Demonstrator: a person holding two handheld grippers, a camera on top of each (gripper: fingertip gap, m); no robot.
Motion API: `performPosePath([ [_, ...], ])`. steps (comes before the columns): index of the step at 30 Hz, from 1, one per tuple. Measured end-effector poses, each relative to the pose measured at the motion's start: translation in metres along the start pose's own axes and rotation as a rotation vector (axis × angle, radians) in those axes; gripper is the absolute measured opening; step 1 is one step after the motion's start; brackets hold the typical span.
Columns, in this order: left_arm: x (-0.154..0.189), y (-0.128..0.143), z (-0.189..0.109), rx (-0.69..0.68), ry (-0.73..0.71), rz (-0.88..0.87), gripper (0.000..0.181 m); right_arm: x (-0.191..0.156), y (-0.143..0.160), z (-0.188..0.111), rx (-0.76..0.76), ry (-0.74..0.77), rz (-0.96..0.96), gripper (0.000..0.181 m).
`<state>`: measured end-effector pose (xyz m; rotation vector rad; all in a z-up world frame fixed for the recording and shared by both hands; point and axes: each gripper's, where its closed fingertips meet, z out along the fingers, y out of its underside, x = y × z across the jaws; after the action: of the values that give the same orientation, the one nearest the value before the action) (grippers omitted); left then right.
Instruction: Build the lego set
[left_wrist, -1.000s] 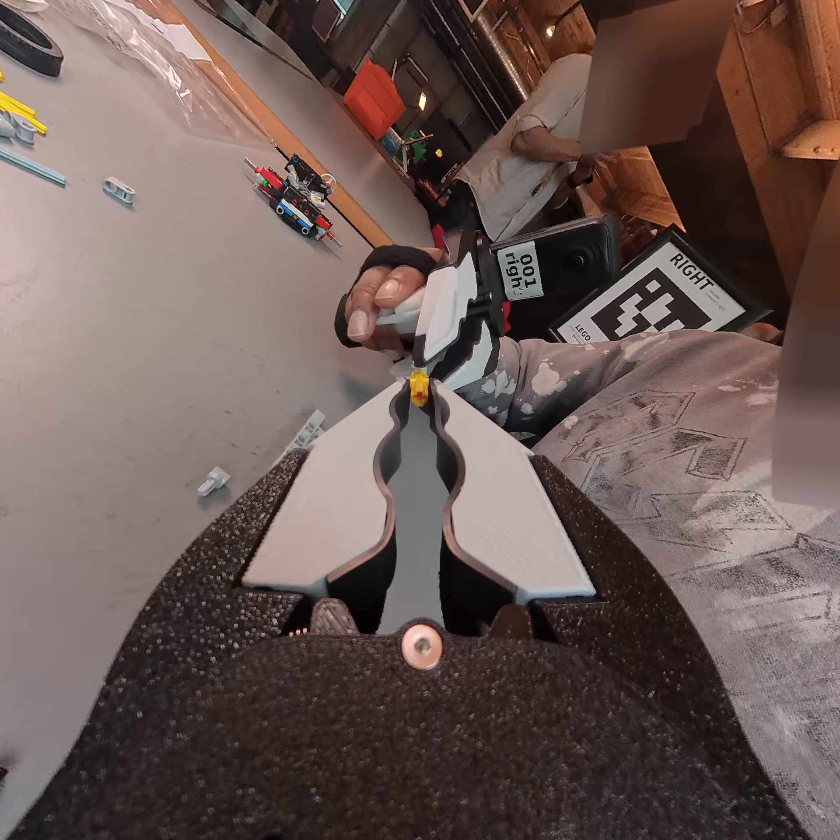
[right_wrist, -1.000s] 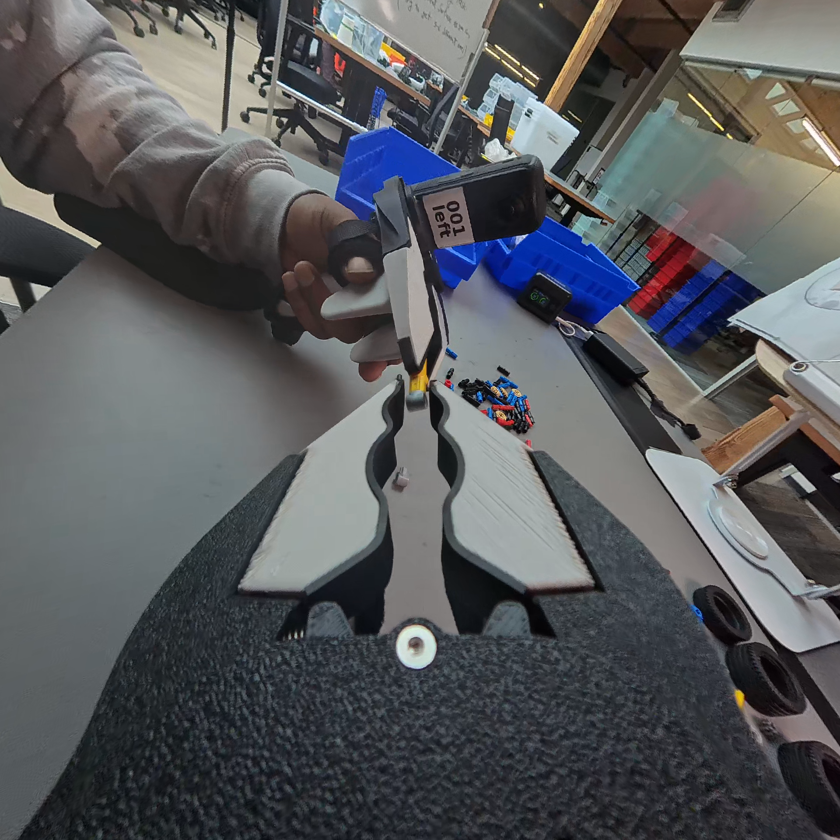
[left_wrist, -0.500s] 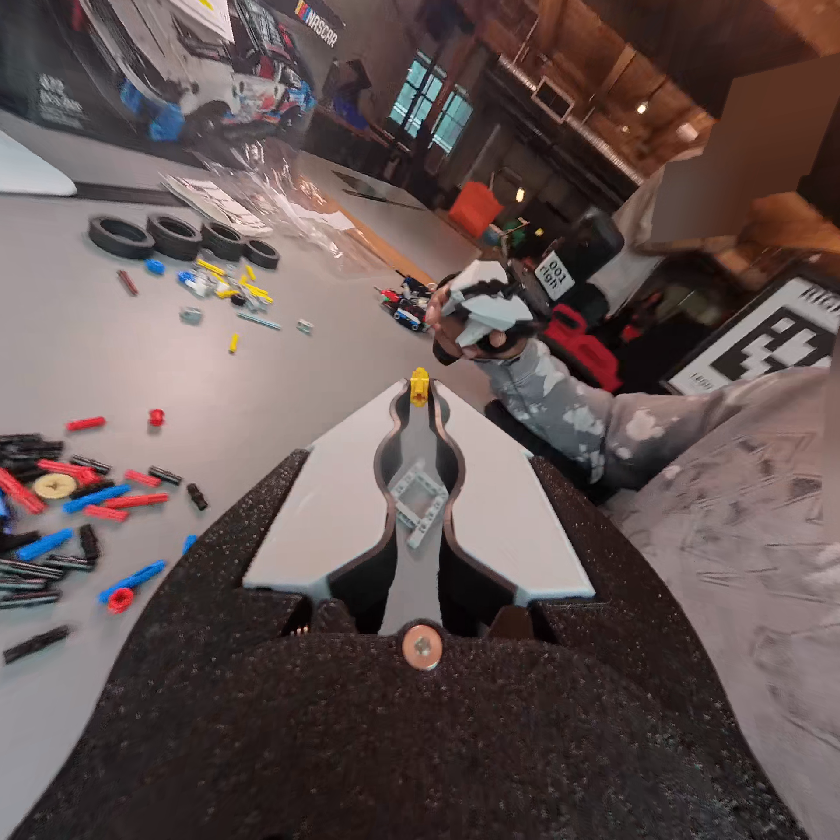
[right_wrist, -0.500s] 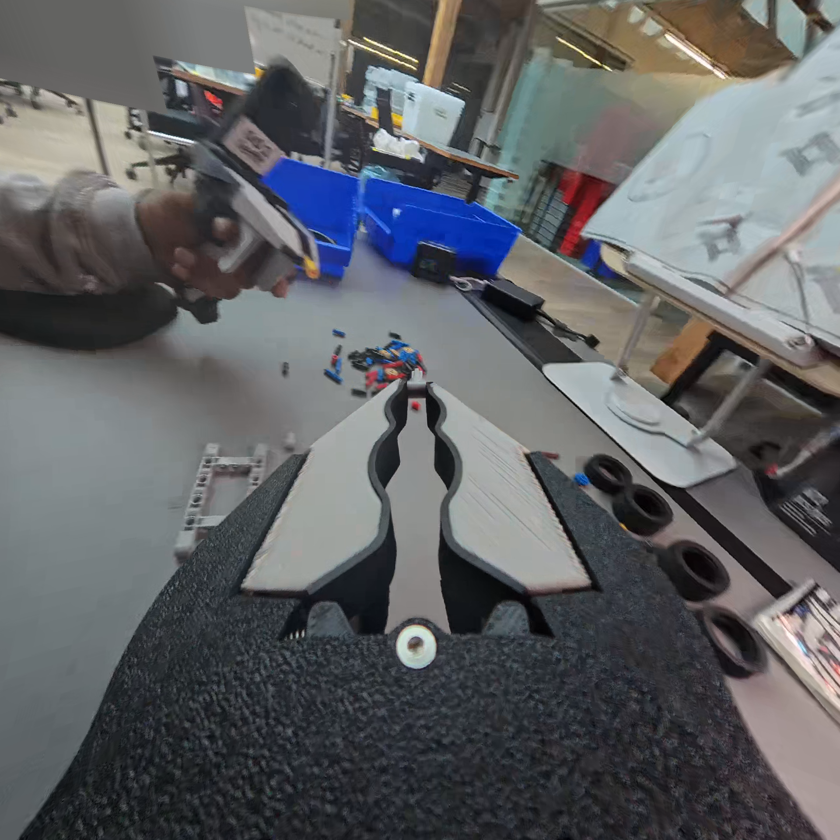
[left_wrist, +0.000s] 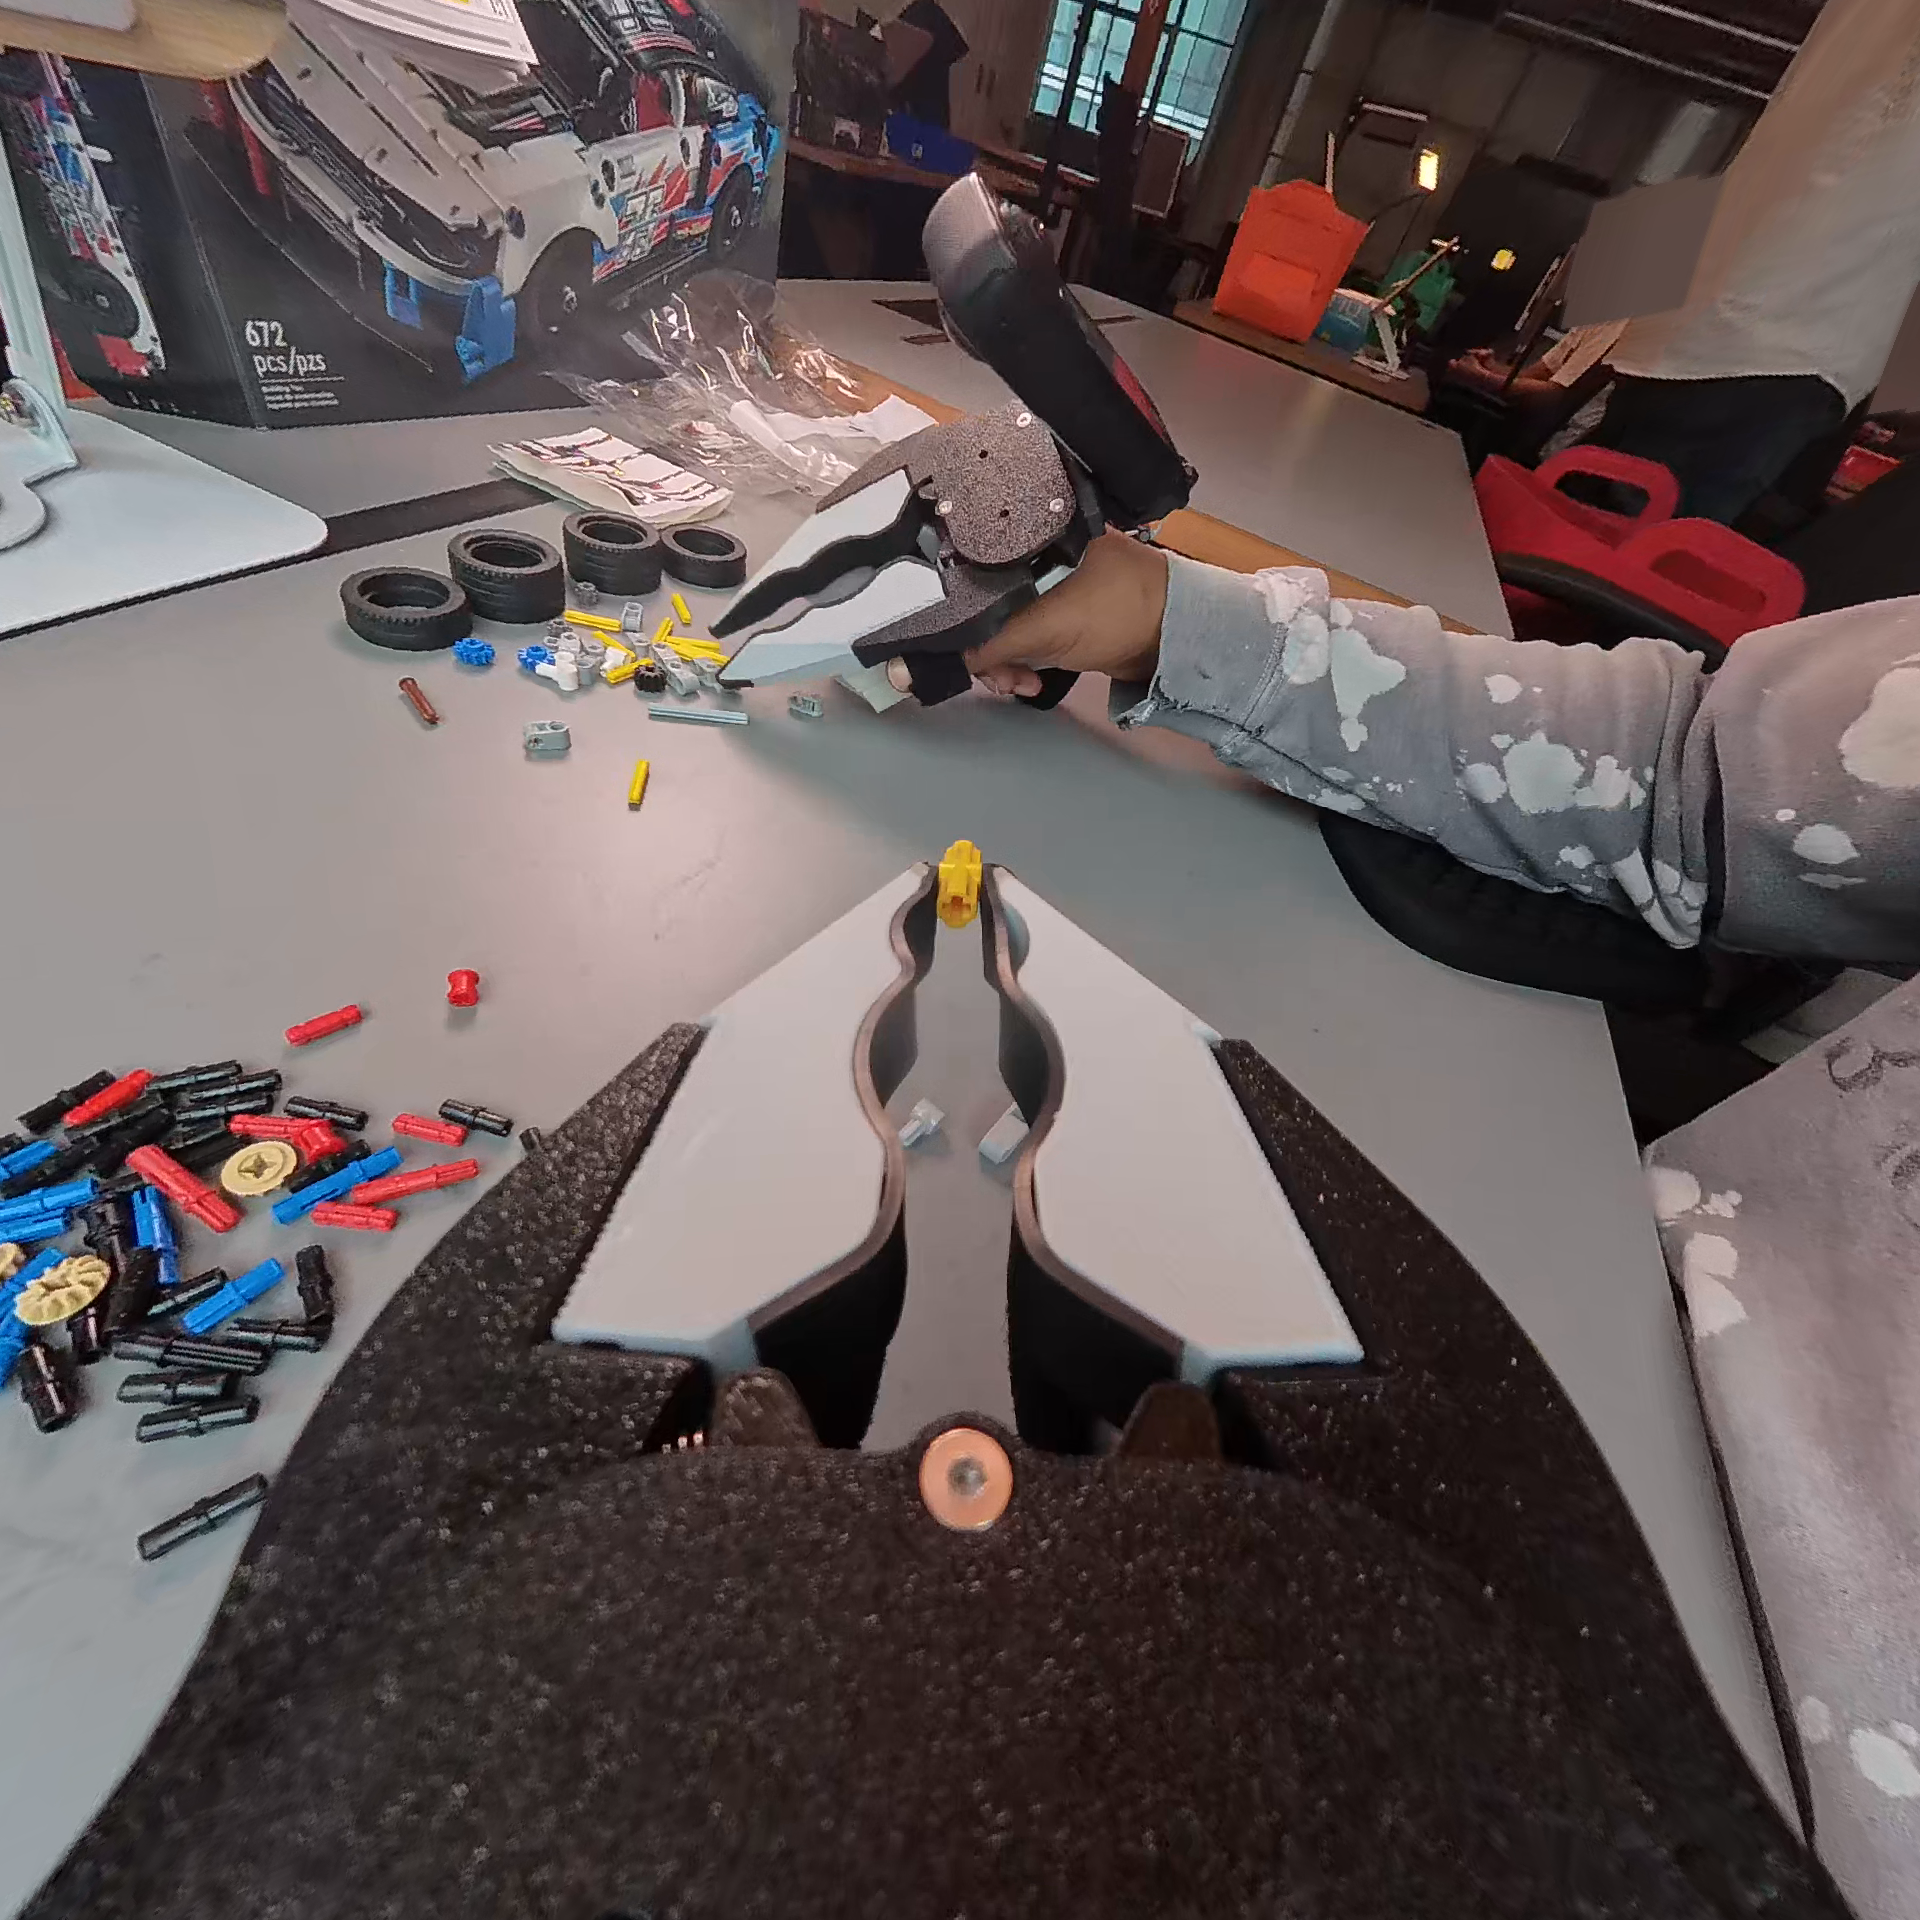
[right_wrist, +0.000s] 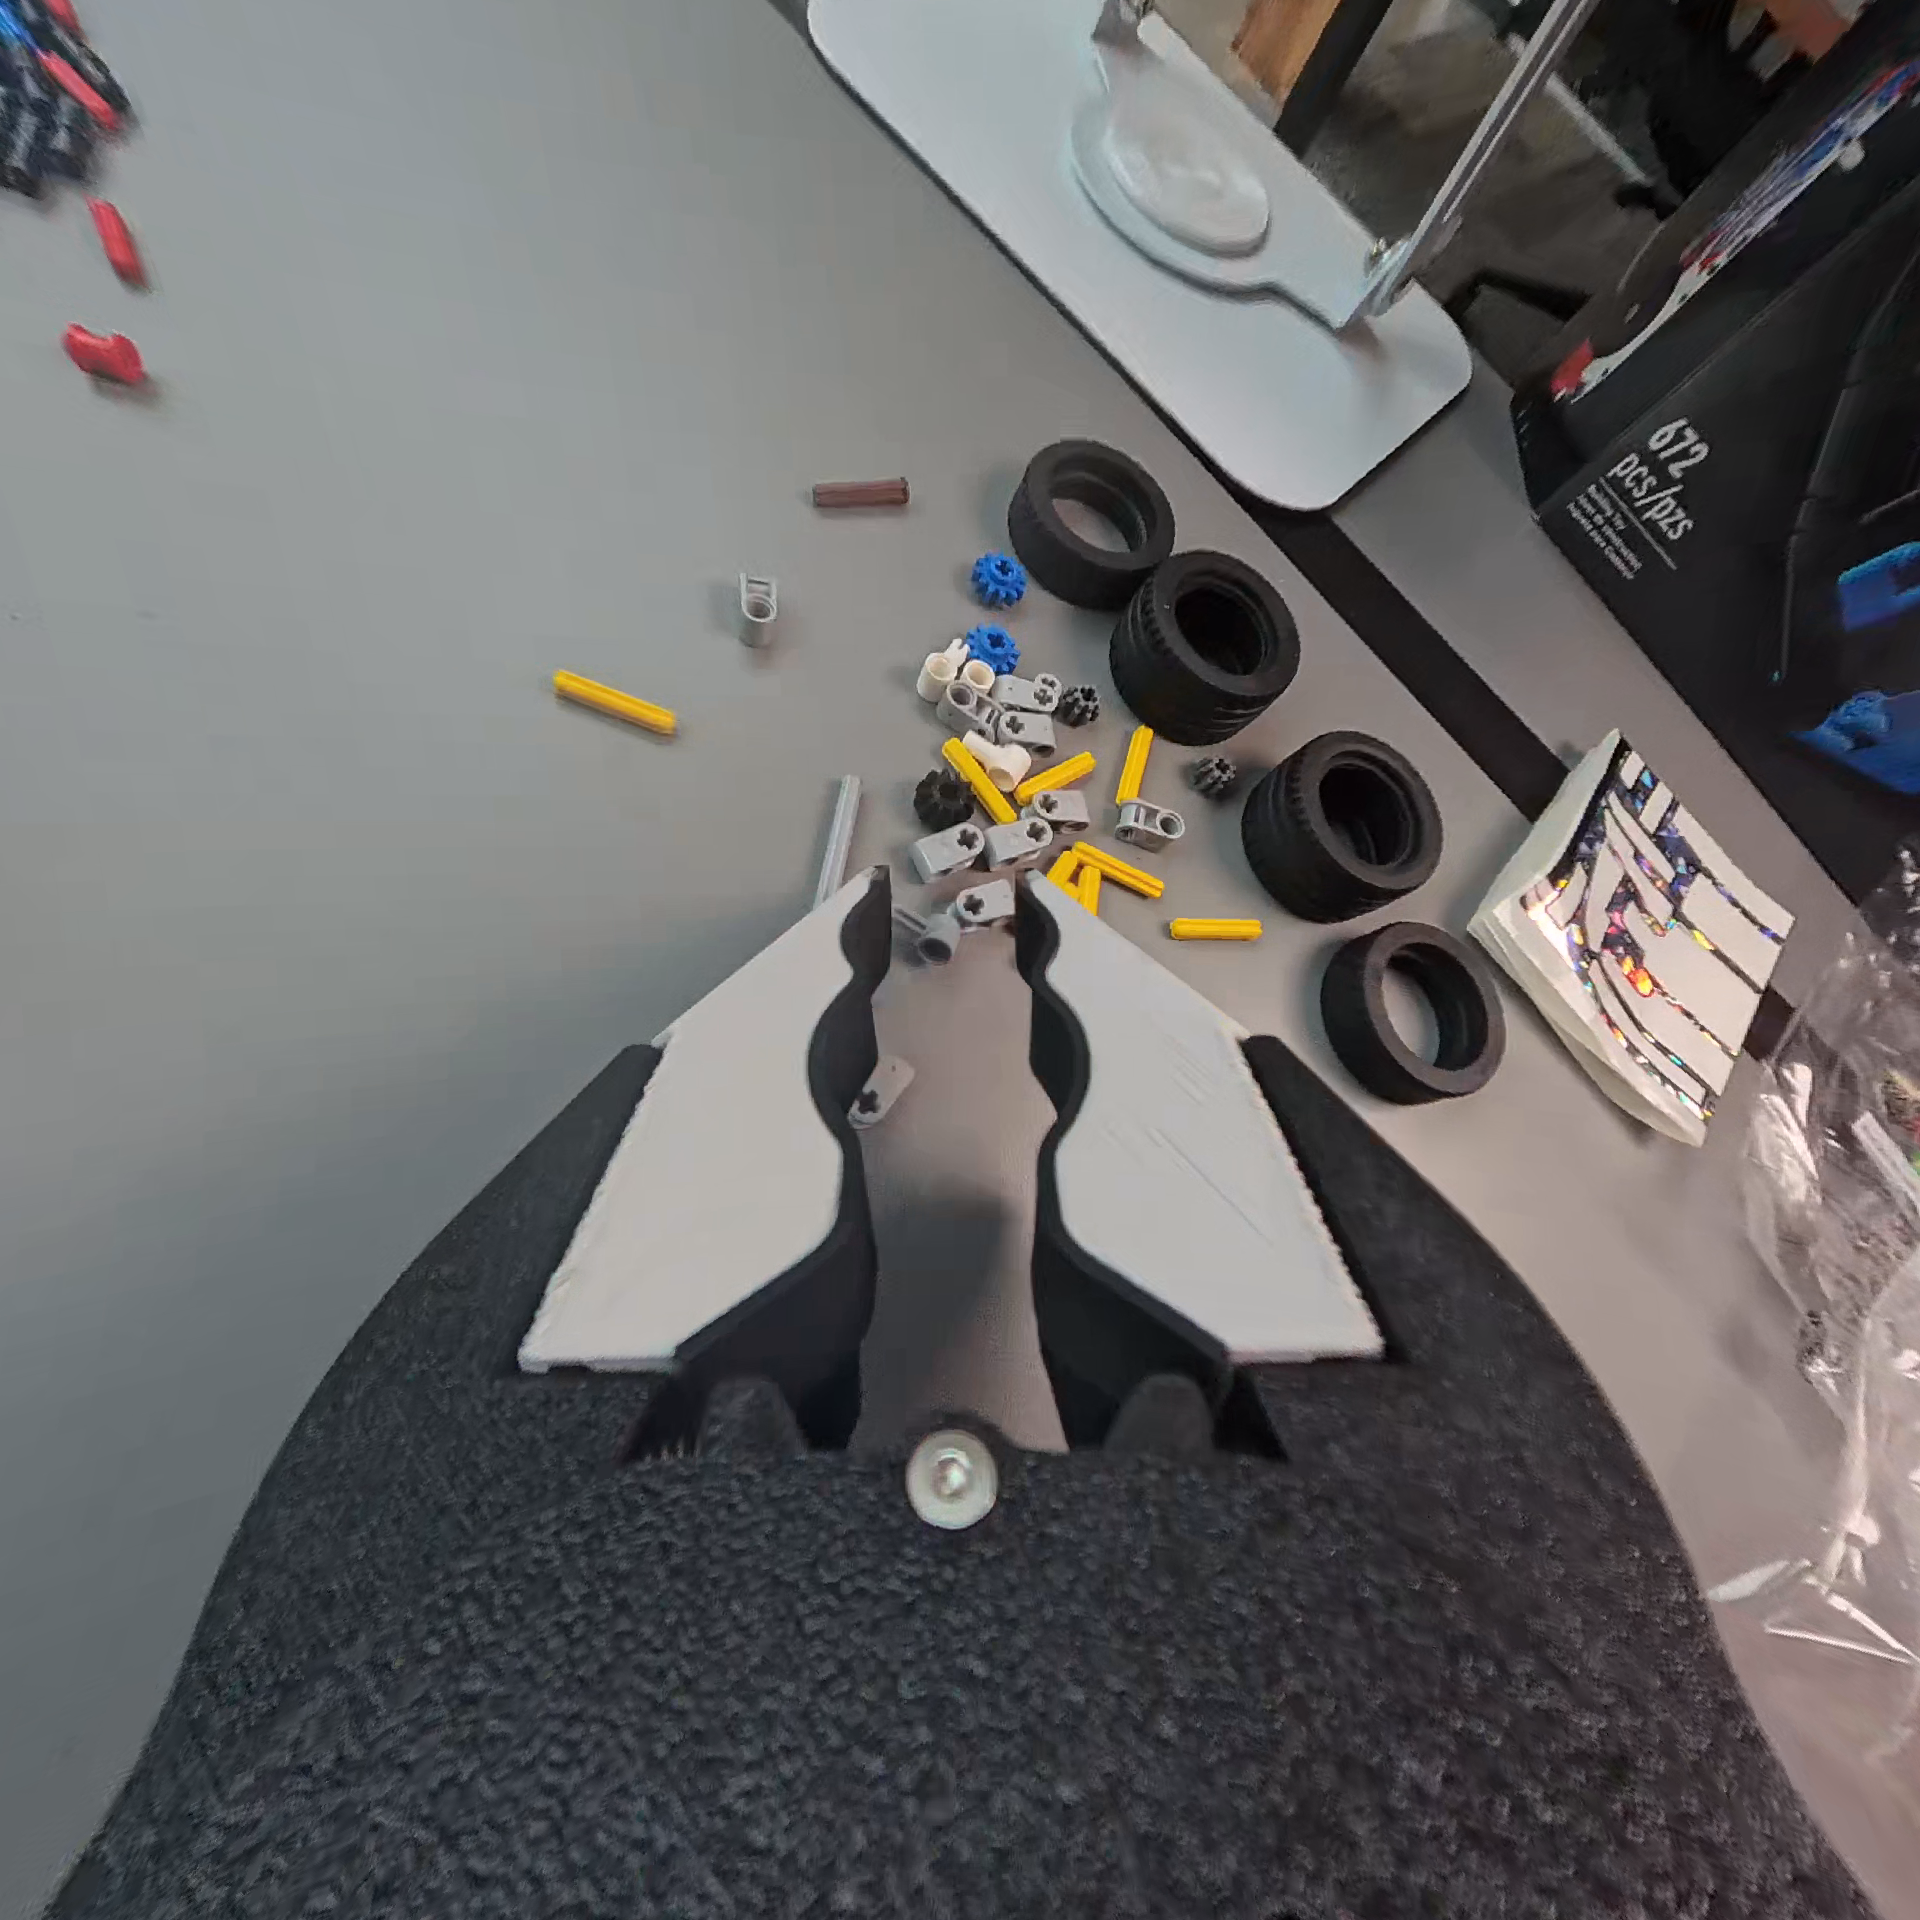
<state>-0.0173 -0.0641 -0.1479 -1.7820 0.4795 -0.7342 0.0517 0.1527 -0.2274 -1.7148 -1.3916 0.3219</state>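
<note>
**Left gripper pinching yellow piece, right gripper spread over grey connectors**

Left gripper (left_wrist: 958, 883) clamped at the tips on a small yellow piece (left_wrist: 958, 881), held above the desk (left_wrist: 312, 831). Right gripper (right_wrist: 954, 883) spread, tips lowered just beside a grey connector (right_wrist: 982, 902) at the near edge of the scattered small parts, near four black tires (right_wrist: 1203, 646).

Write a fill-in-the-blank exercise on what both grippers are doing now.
1. The left gripper is shut on a small ____ peg.
2. The right gripper has its jaws ____ over the pile of small grey connectors.
3. The number of black tyres lying beside that pile is ____.

Missing words: yellow; open; four
</note>
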Motion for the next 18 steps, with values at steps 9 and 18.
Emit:
performPosePath([
  [9,0.028,-0.01,-0.001,0.068,0.046,0.246,0.006,-0.144,-0.088,-0.126,0.481,-0.746,-0.004,0.022],
  [18,0.057,-0.003,0.003,0.067,0.12,0.43,0.007,-0.205,-0.093,-0.149,0.504,-0.915,-0.125,0.011],
])
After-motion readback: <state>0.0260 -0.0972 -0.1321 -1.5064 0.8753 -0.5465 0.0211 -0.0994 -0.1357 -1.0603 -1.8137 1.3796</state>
